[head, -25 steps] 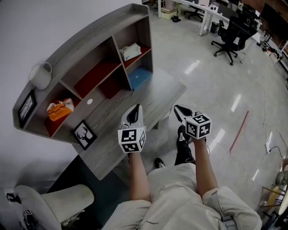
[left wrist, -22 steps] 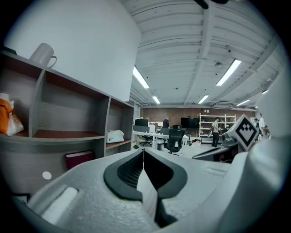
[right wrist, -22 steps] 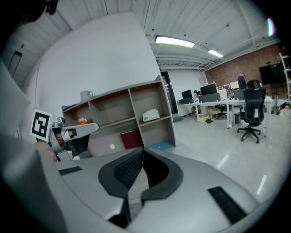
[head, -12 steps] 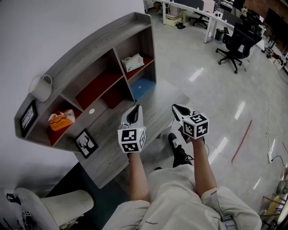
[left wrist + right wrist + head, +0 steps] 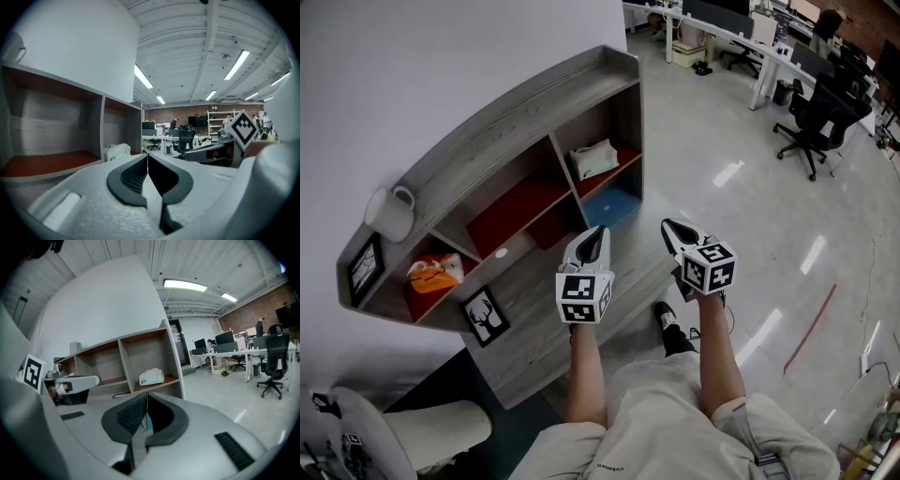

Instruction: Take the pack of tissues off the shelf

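A person stands at a grey shelf [image 5: 517, 101], holding the left gripper [image 5: 598, 232] and right gripper [image 5: 668, 226] side by side above the desk top. Both have their jaws pressed together on nothing, apparently carried closed while a reach is lined up. The pack of tissues [image 5: 593, 157] lies on the red floor of the upper right compartment, well apart from both. The right gripper points nearly straight at it and looks the likelier to open and go in.
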Demonstrator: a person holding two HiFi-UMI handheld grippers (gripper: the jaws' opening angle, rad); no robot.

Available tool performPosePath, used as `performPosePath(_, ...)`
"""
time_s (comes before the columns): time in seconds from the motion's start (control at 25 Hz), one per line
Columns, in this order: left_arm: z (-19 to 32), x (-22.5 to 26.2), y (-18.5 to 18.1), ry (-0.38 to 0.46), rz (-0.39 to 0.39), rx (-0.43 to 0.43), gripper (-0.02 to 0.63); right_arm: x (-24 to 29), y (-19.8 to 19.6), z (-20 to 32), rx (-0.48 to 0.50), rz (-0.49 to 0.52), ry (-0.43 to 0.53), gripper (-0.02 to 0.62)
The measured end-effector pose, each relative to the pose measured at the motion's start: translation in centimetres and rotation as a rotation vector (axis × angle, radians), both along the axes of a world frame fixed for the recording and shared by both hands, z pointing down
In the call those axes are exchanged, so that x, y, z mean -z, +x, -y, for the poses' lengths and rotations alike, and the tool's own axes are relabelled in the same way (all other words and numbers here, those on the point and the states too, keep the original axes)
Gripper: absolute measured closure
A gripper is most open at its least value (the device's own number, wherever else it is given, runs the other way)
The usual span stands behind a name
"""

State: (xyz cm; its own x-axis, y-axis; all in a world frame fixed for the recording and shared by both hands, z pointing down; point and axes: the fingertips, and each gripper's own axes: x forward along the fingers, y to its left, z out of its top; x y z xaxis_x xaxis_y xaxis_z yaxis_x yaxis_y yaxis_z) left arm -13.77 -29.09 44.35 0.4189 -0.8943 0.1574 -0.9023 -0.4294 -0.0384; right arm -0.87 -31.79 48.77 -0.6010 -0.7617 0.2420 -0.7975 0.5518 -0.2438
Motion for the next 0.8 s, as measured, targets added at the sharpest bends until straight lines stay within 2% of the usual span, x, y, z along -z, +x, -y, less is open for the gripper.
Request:
performPosePath(0.24, 4.0, -0.1, 0.3, -0.023, 0.038, 0.030, 0.595, 0.2, -1.6, 4.6, 0.048, 0.019, 0.026, 0.579)
performPosePath(0.56, 8.4, -1.5, -1.0, -0.064, 0.076, 0.107, 0.595, -0.9, -3.4, 10.7, 0.122, 0.021, 0.013, 0.578)
performPosePath(0.8, 11.5, -2.3, -1.1, -0.073, 0.062, 0.161, 0.595, -1.4, -5.1, 14.4, 0.189, -0.014, 0.024, 0.578)
